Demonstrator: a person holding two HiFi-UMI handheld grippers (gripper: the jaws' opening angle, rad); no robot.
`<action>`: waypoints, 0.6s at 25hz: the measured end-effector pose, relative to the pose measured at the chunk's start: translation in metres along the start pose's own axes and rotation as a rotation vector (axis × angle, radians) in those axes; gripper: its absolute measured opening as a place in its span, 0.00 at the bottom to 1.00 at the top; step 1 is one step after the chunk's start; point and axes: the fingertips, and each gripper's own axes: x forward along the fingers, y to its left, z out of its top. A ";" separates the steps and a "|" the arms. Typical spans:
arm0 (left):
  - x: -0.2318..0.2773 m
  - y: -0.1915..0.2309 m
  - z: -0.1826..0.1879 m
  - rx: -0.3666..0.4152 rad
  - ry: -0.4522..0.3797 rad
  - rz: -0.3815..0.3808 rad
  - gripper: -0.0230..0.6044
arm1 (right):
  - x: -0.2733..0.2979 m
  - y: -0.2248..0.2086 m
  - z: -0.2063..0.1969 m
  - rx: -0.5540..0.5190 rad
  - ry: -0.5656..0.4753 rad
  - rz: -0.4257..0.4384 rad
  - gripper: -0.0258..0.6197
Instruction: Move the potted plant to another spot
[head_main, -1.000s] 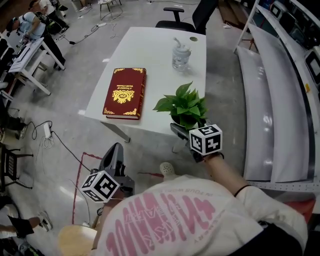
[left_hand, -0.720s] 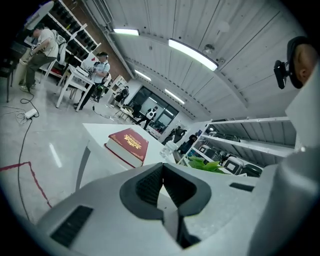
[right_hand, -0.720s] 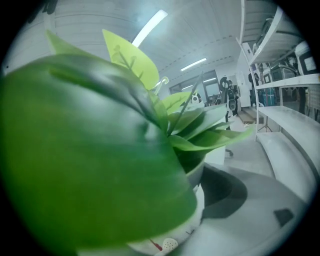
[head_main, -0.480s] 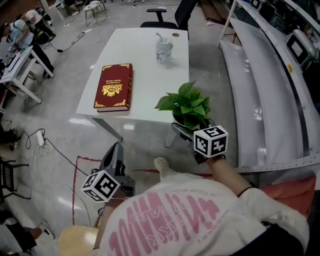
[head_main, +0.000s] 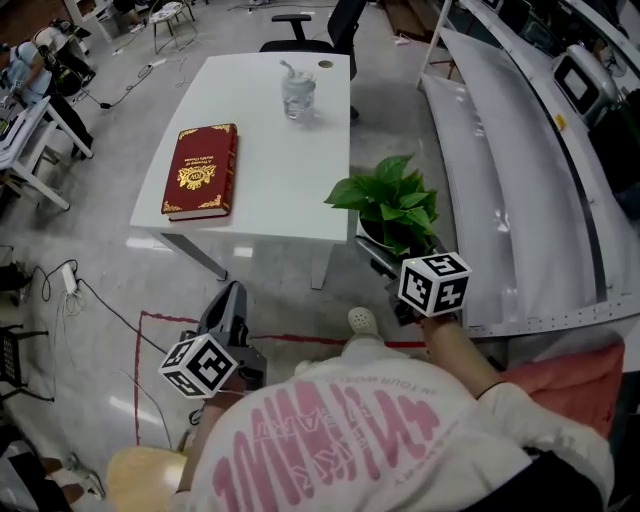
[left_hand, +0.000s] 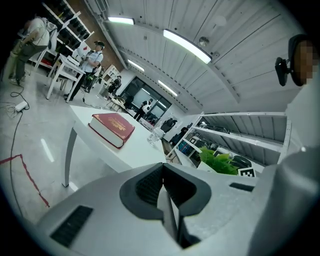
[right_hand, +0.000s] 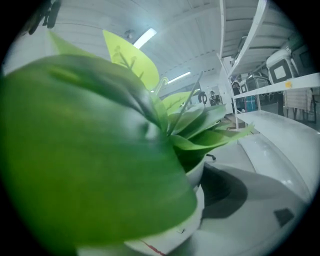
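The right claw (head_main: 383, 258) pinched the potted plant (head_main: 392, 205) just beyond the bench's (head_main: 270, 150) 4 o'clock corner, while the left claw (head_main: 229, 303) hung pressed together at 7 o'clock.

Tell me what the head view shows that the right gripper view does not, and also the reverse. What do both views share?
Only the head view: the white table with the red book and a clear glass container, the office chair, and the left gripper held low beside the person. Only the right gripper view: the white pot close up against the jaw, and the ceiling lights. Both: the potted plant, held by the right gripper off the table, and the white shelf.
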 end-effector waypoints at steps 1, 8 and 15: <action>0.005 -0.002 0.001 0.008 -0.001 0.005 0.04 | 0.001 -0.008 0.003 0.007 -0.011 0.000 0.83; 0.072 -0.040 0.003 0.022 -0.033 0.022 0.04 | 0.013 -0.083 0.033 0.001 -0.022 0.024 0.83; 0.163 -0.089 0.000 0.008 -0.104 0.013 0.04 | 0.034 -0.158 0.083 -0.059 -0.044 0.096 0.83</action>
